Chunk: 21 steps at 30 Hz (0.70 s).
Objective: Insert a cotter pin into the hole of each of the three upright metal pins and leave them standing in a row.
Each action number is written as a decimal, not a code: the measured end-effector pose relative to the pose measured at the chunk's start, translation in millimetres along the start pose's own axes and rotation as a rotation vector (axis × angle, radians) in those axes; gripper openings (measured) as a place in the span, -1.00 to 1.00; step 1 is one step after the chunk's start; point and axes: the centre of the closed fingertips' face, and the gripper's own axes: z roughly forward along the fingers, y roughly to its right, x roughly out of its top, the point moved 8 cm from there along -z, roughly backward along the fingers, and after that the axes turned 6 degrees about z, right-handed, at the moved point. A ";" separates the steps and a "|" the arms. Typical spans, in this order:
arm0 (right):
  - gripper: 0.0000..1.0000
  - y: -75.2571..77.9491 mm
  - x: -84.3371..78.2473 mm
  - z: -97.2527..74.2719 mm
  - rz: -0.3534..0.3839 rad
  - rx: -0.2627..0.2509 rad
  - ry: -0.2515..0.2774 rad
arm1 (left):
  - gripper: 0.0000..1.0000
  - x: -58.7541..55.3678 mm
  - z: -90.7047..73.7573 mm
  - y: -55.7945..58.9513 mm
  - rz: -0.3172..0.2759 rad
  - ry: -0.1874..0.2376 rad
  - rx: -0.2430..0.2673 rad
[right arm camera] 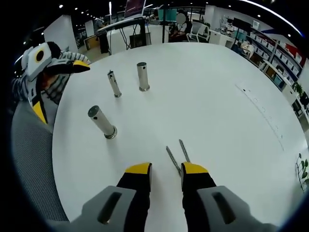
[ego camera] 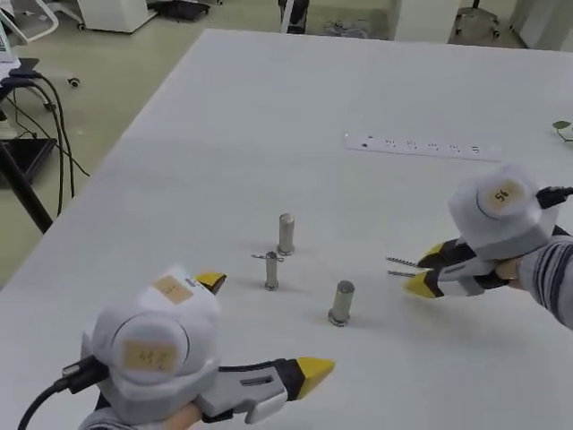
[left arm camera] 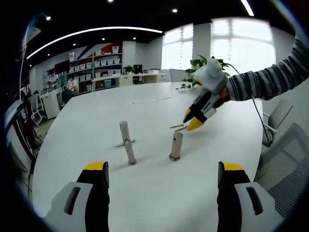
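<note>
Three metal pins stand upright mid-table. The far pin [ego camera: 286,234] and the near right pin [ego camera: 340,303] are bare. The middle pin [ego camera: 271,270] has a cotter pin [ego camera: 265,258] through its hole. My right gripper [ego camera: 426,269] hovers right of them, shut on a cotter pin [ego camera: 400,267] whose two legs point towards the pins. The same legs [right arm camera: 176,153] stick out between its jaws, with the near right pin [right arm camera: 102,122] ahead on the left. My left gripper [ego camera: 262,324] is open and holds nothing, just in front of the pins [left arm camera: 176,146].
A white power strip [ego camera: 421,146] lies on the white table [ego camera: 224,134] beyond the pins. The table's left edge drops to the floor, where black cables [ego camera: 49,107] hang. An office chair [left arm camera: 285,159] stands beside the table.
</note>
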 end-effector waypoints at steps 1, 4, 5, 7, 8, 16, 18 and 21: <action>-0.62 1.3 0.3 0.6 0.001 0.002 -0.007 | 0.84 -0.1 0.1 0.2 -0.001 -0.001 -0.001; -0.69 6.0 0.4 2.1 0.011 0.001 -0.037 | 0.83 -0.5 0.4 1.2 0.001 -0.006 -0.003; -0.69 6.8 -0.2 3.3 0.012 0.008 -0.050 | 0.82 -0.7 0.6 1.5 0.001 -0.007 -0.005; -0.72 8.3 -1.8 5.1 0.008 0.015 -0.070 | 0.81 -1.0 1.6 3.5 0.002 -0.010 -0.015; -0.74 9.4 -2.8 6.2 0.009 0.017 -0.080 | 0.81 -0.9 2.2 4.8 0.004 -0.011 -0.020; -0.86 14.4 -3.4 8.8 -0.023 0.032 -0.117 | 0.81 -2.3 3.4 6.0 0.013 -0.020 -0.028; -0.88 15.6 -3.5 9.5 -0.044 0.033 -0.128 | 0.81 -2.1 3.4 5.7 0.011 -0.018 -0.028; -0.91 15.9 -3.9 10.7 -0.044 0.043 -0.133 | 0.81 -2.2 2.9 5.7 0.011 -0.018 -0.029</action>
